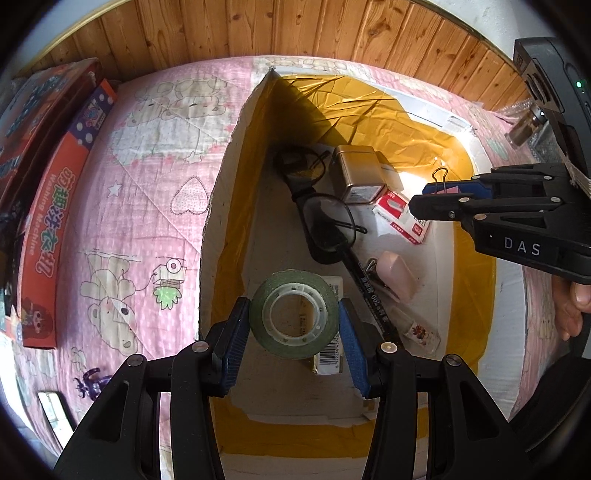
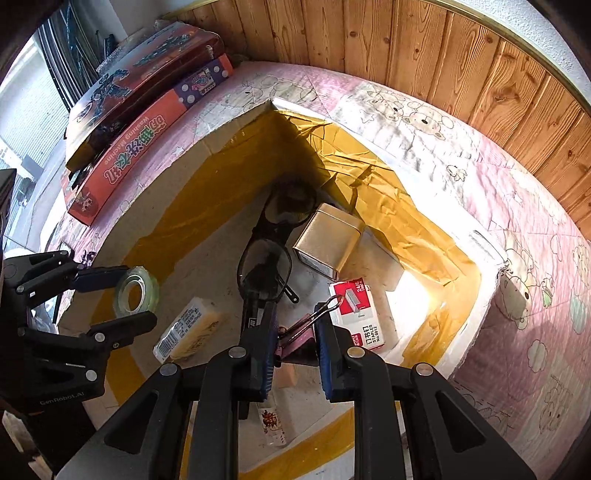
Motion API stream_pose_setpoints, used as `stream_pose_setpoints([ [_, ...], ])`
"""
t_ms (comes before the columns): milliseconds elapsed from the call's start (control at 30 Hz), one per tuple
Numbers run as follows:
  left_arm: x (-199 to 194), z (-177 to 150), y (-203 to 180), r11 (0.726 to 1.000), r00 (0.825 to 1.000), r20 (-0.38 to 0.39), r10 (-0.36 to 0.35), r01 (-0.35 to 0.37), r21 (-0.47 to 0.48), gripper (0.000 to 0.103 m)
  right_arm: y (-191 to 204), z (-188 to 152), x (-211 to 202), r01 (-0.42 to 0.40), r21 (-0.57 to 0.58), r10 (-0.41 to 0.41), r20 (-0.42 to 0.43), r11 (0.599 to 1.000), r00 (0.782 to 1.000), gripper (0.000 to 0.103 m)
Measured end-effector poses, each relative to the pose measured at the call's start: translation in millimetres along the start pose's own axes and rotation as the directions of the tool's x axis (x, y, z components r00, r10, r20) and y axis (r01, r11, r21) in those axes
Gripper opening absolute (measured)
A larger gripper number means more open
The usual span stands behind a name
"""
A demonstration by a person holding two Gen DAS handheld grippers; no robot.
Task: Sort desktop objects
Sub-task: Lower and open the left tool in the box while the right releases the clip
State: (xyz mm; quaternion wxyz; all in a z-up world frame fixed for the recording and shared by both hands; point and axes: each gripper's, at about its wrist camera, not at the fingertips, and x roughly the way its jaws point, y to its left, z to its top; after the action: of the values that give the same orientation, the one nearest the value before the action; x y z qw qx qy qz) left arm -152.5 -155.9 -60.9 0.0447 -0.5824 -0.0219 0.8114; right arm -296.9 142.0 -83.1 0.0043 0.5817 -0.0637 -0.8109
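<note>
My left gripper [image 1: 294, 325] is shut on a roll of clear tape [image 1: 294, 319] and holds it above the open cardboard box [image 1: 236, 155]. The tape also shows in the right wrist view [image 2: 136, 290]. My right gripper [image 2: 295, 347] is shut on a pink binder clip [image 2: 295, 341] over the box; it also shows in the left wrist view [image 1: 448, 188]. In the box lie black glasses [image 2: 266, 266], a gold tin [image 2: 327, 240], a red staples box [image 2: 356, 314], a pink stapler [image 1: 399, 275], a black pen [image 1: 373, 299] and a yellow eraser [image 2: 192, 328].
The box sits on a pink bear-print cloth [image 1: 140, 192] against a wooden wall [image 1: 258, 26]. Red and dark toy boxes [image 1: 55, 206] lie at the left. A small glass bottle [image 1: 526, 127] stands at the far right.
</note>
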Motion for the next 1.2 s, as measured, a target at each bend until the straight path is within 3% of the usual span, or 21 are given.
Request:
stream_pose_setpoints([
  [200, -2.3, -0.1, -0.7, 1.0, 1.0, 0.002, 0.016, -0.016, 0.004, 0.05, -1.4, 10.3, 11.8, 0.008, 0.01, -0.008, -0.028, 1.0, 1.0, 0.022],
  [333, -3.6, -2.0, -1.1, 1.0, 1.0, 0.002, 0.022, -0.022, 0.017, 0.05, 0.2, 14.2, 11.6, 0.026, 0.006, -0.026, -0.02, 1.0, 0.999, 0.043],
  [367, -3.5, -2.5, -1.7, 1.0, 1.0, -0.002, 0.02, -0.02, 0.019, 0.05, 0.2, 14.4, 10.9, 0.025, 0.009, -0.024, -0.018, 1.0, 1.0, 0.044],
  [567, -6.1, -3.3, -2.1, 1.0, 1.0, -0.02, 0.01, -0.01, 0.008, 0.051, 2.3, 7.3, 9.4, 0.023, 0.002, -0.022, -0.029, 1.0, 0.999, 0.044],
  [800, -25.8, -2.4, -11.9, 0.999, 0.999, 0.037, 0.027, -0.029, 0.045, 0.054, 12.2, -5.9, -2.7, 0.009, -0.021, -0.009, -0.022, 1.0, 1.0, 0.044],
  [1200, -50.1, -17.0, -27.9, 0.996, 0.997, 0.055, 0.052, -0.056, 0.068, 0.054, 29.9, -27.8, -24.8, 0.023, -0.098, -0.024, -0.008, 0.995, 1.0, 0.049],
])
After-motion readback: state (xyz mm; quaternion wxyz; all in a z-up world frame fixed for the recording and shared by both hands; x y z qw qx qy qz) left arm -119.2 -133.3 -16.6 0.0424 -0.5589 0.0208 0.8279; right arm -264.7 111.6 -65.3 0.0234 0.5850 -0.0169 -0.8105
